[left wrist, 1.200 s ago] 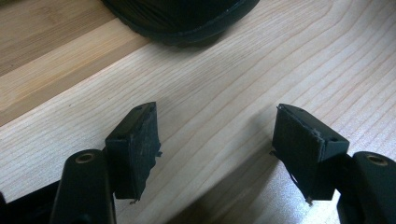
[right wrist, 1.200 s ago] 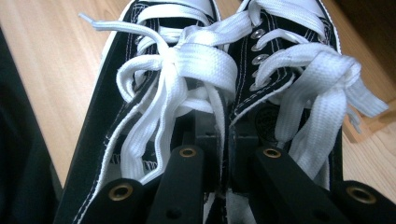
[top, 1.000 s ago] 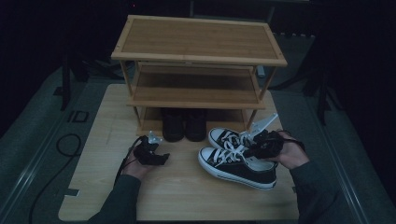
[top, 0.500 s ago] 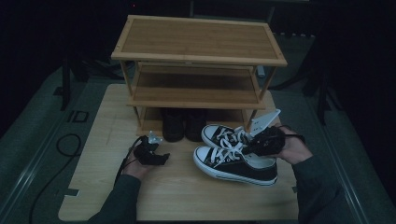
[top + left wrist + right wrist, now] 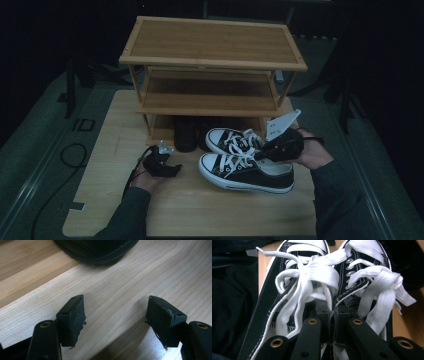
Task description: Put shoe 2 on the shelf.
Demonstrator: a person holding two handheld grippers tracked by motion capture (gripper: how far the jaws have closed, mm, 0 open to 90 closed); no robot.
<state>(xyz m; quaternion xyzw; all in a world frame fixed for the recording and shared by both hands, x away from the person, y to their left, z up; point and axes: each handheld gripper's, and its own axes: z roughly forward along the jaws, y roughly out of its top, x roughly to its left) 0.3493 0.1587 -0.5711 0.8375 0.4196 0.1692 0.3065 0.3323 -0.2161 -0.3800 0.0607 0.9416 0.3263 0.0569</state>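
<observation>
A pair of black-and-white sneakers [image 5: 245,172] with white laces sits on the wooden table in front of the bamboo shoe rack [image 5: 212,47]. My right gripper [image 5: 267,152] is shut on the sneakers' adjoining inner collars. In the right gripper view the jaws [image 5: 333,315] pinch both collars together between the left sneaker [image 5: 287,290] and the right sneaker [image 5: 367,277]. My left gripper [image 5: 172,170] rests low over the table, open, with nothing between its fingers [image 5: 72,315]. Just ahead of it is a black shoe toe [image 5: 97,250].
A pair of black shoes [image 5: 186,132] stands on the rack's bottom shelf. The middle shelf [image 5: 210,95] and top shelf are bare. A white tag [image 5: 282,125] sticks up by the right hand. Bare table [image 5: 200,210] lies toward the front edge.
The right gripper has dragged the sneaker pair a little to the left, toward the rack's front. The left gripper has stayed about where it was.
</observation>
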